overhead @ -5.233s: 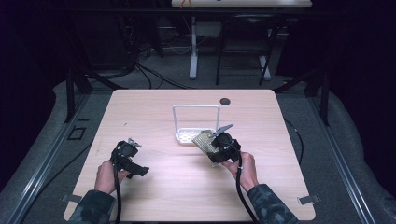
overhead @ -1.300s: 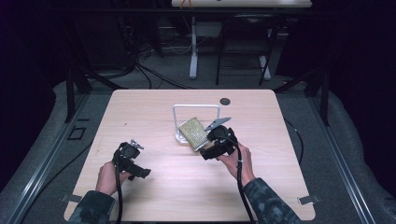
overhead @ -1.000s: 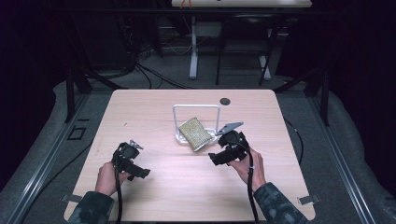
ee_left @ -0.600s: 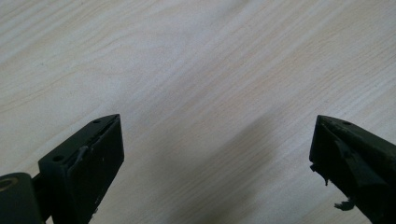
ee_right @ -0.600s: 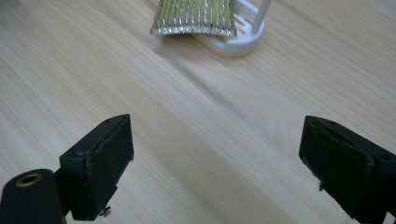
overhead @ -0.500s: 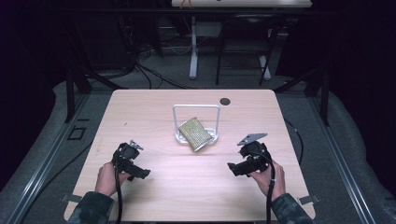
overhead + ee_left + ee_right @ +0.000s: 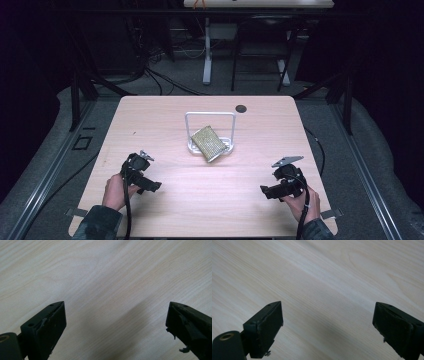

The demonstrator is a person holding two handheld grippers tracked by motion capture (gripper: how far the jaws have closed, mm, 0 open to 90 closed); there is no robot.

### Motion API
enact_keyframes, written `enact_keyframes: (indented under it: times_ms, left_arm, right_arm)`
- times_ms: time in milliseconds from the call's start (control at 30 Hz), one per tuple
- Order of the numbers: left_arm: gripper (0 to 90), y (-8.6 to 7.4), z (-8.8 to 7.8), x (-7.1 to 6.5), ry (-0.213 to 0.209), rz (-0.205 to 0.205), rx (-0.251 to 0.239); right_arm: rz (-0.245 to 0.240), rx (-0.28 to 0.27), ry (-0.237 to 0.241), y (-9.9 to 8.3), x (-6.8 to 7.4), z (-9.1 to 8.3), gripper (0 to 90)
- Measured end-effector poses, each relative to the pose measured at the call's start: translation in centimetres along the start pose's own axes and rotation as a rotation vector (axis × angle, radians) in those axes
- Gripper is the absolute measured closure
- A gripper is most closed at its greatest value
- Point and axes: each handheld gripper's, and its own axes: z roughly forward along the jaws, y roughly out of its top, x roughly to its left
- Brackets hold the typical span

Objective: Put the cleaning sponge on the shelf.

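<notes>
Now the flat, gold-glittered rectangular pouch (image 7: 208,143) leans tilted in the small white wire rack (image 7: 192,119) near the middle of the pale wooden counter (image 7: 165,107), one corner poking toward the person; its long axis runs diagonally, from far-left to near-right; it lies ahead and to the left of the right hand-held gripper (image 7: 264,189), ahead and to the right of the left hand-held gripper (image 7: 156,185), both well apart from it, the left perhaps slightly nearer; the right hand-held gripper's jaws, just opened wider, stand spread with only bare wood between them; the left hand-held gripper's jaws are likewise spread, holding nothing.
</notes>
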Motion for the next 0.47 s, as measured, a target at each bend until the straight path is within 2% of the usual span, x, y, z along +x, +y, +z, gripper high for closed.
enact_keyframes:
  times_ms: [67,267,333,467]
  left_arm:
    - [2.9,0.03,0.02,0.03,-0.002,0.001,-0.001]
    - [2.9,0.06,0.02,0.03,-0.003,0.004,0.001]
    - [2.8,0.08,0.01,-0.01,-0.001,0.006,0.002]
    - [2.8,0.06,0.0,-0.03,-0.002,0.007,0.0]
  right_arm:
    - [0.003,0.017,-0.001,-0.14,-0.1,0.24,9.2]
    - [-0.002,0.008,-0.02,-0.16,-0.41,0.44,9.2]
    - [-0.003,0.025,-0.02,-0.18,-0.46,0.47,9.2]
    - [-0.014,0.021,-0.029,-0.18,-0.44,0.61,9.2]
